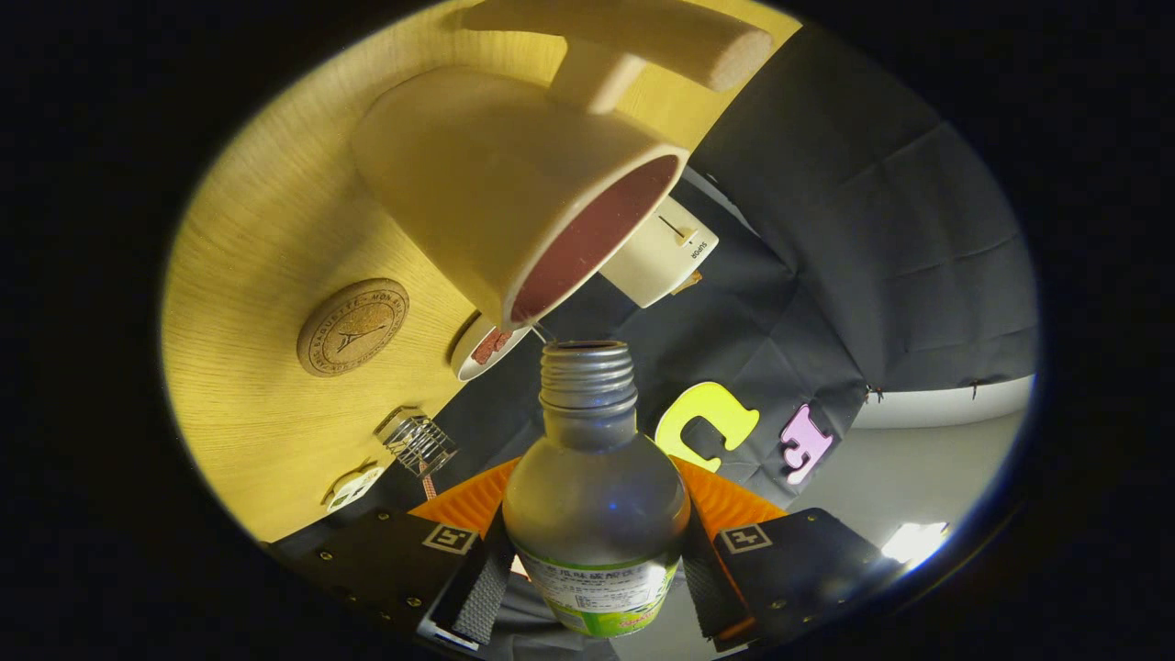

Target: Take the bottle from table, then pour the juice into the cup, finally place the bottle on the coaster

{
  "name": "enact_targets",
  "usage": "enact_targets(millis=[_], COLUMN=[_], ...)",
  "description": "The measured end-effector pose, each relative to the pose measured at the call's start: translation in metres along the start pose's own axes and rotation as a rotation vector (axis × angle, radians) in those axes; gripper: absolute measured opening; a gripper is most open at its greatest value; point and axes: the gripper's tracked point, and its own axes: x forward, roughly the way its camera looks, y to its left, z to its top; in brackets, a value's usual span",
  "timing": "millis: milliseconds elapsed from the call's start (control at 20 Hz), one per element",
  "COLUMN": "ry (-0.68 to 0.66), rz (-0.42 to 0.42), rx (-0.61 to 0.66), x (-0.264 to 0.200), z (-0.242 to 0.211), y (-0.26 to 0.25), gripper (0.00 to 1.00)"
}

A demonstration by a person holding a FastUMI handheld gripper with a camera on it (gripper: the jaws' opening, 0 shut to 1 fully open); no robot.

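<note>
- Your tongs (595,565) are clamped on the bottle (595,496): one finger presses each side of its lower body, at about the level of the label.
- The bottle's long axis runs straight ahead along the fingers, open threaded mouth (586,349) leading. No cap is on it.
- The whole view is rolled hard over, so the tabletop (266,275) stands like a wall on the left. Judgement: you hold the bottle tipped well off upright, in the pouring step.
- The cup (514,188) lies just beyond the mouth and slightly left of the bottle's axis. Its rim comes down to a point just beside the mouth, close but apart.
- The reddish inside of the cup faces the bottle. The mouth sits at the lowest part of the rim, not over the middle of the opening.
- I cannot tell whether juice is flowing; no clear stream is visible, only a faint glint between mouth and rim.
- The coaster (353,327) lies flat on the tabletop, left of the bottle and well apart from it, on the near side of the cup.
- A small white dish (482,349) sits just beside the cup's rim, between cup and coaster.
- Judgement: the coming move turns on mouth against rim. Carry the mouth further over the cup opening before tilting more, otherwise juice may run down the outside wall.
</note>
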Motion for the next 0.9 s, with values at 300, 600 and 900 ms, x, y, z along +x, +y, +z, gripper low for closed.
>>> enact_targets(millis=[300,600,900], ry=[0.0,-0.006,0.0], rz=[0.011,0.014,0.021], rx=[0.0,0.004,0.014], x=[-0.0006,-0.0003,0.0022], z=[-0.0013,-0.0023,-0.0058], y=[0.0013,0.0025,0.0048], gripper=[0.8,0.8,0.8])
